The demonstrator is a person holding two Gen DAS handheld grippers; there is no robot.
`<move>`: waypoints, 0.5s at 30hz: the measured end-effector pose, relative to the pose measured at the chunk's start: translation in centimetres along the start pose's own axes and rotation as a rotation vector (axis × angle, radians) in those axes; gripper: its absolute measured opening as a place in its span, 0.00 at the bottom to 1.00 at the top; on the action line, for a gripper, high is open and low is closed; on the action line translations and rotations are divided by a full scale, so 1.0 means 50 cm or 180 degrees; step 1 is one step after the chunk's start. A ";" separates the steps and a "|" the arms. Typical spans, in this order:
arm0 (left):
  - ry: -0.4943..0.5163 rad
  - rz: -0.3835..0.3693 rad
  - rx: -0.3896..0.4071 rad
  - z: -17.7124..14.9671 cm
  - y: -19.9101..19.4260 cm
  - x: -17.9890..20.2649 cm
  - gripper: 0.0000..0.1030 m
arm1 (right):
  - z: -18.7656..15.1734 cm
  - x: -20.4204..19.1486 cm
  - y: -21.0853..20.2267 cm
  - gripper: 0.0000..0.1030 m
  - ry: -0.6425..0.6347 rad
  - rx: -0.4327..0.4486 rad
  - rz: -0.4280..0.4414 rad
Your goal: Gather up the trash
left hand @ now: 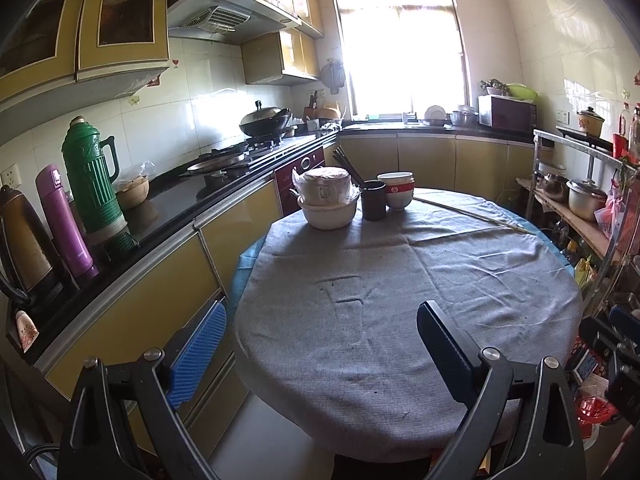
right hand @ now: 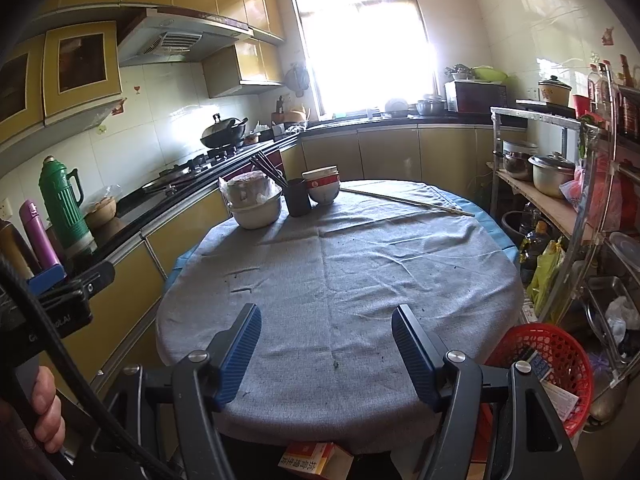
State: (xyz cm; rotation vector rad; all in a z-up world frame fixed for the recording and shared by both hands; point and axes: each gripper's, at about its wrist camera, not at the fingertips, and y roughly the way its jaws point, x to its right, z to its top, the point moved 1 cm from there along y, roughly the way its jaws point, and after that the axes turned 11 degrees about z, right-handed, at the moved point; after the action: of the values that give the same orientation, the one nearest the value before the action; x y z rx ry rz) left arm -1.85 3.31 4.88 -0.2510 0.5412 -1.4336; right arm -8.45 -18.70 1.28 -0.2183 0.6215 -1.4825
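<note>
Right wrist view: right gripper (right hand: 326, 354) spread wide, empty, above cloth-covered surface (right hand: 360, 264); red basket (right hand: 560, 364) alongside, likely for trash. Left gripper (left hand: 320, 354) likewise gaping, empty.

A round table (right hand: 340, 280) is covered by a wrinkled grey cloth (left hand: 400, 280) over a blue underlayer. At its far edge stand stacked white bowls (right hand: 254, 200) with a bagged one on top, a dark cup (right hand: 298, 198) and red-banded bowls (right hand: 323, 186). A long thin stick (right hand: 408, 202) lies at the far right.
</note>
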 end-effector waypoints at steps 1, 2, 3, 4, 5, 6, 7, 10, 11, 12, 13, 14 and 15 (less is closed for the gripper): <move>0.0000 0.0017 -0.0020 -0.001 0.006 0.000 0.94 | 0.006 0.002 0.006 0.69 -0.0014 -0.0006 0.0000; -0.0007 0.0035 -0.0042 -0.003 0.013 -0.001 0.94 | 0.010 0.004 0.011 0.69 -0.0028 -0.0008 -0.0001; -0.0017 0.0046 -0.0064 -0.005 0.018 -0.001 0.94 | 0.014 0.006 0.018 0.69 -0.0046 -0.0012 -0.0007; -0.0021 0.0054 -0.0085 -0.006 0.024 -0.001 0.94 | 0.019 0.009 0.026 0.69 -0.0061 -0.0021 -0.0013; -0.0018 0.0066 -0.0108 -0.008 0.030 -0.001 0.94 | 0.023 0.012 0.034 0.69 -0.0064 -0.0036 -0.0010; -0.0011 0.0093 -0.0138 -0.011 0.038 0.001 0.93 | 0.027 0.016 0.045 0.69 -0.0056 -0.0055 0.0001; -0.0007 0.0117 -0.0160 -0.012 0.046 0.002 0.94 | 0.031 0.020 0.057 0.69 -0.0048 -0.0075 0.0014; 0.0015 0.0174 -0.0214 -0.017 0.069 0.007 0.94 | 0.041 0.035 0.098 0.69 -0.0054 -0.0142 0.0026; 0.0021 0.0178 -0.0237 -0.017 0.077 0.009 0.94 | 0.043 0.041 0.114 0.69 -0.0044 -0.0175 0.0031; 0.0022 0.0163 -0.0286 -0.018 0.092 0.013 0.94 | 0.045 0.050 0.131 0.69 -0.0018 -0.0211 0.0044; 0.0011 0.0144 -0.0329 -0.018 0.107 0.016 0.93 | 0.047 0.057 0.149 0.69 0.0009 -0.0244 0.0054; -0.0001 0.0128 -0.0365 -0.018 0.119 0.018 0.93 | 0.048 0.068 0.170 0.69 0.0029 -0.0284 0.0057; -0.0027 0.0092 -0.0440 -0.017 0.141 0.023 0.93 | 0.049 0.078 0.189 0.69 0.0032 -0.0317 0.0046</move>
State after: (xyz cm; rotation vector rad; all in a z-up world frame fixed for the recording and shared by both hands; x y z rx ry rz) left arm 3.89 3.31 0.55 -0.3580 0.6355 -1.3684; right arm 0.80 -22.06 -2.42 -0.2829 0.7045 -1.4411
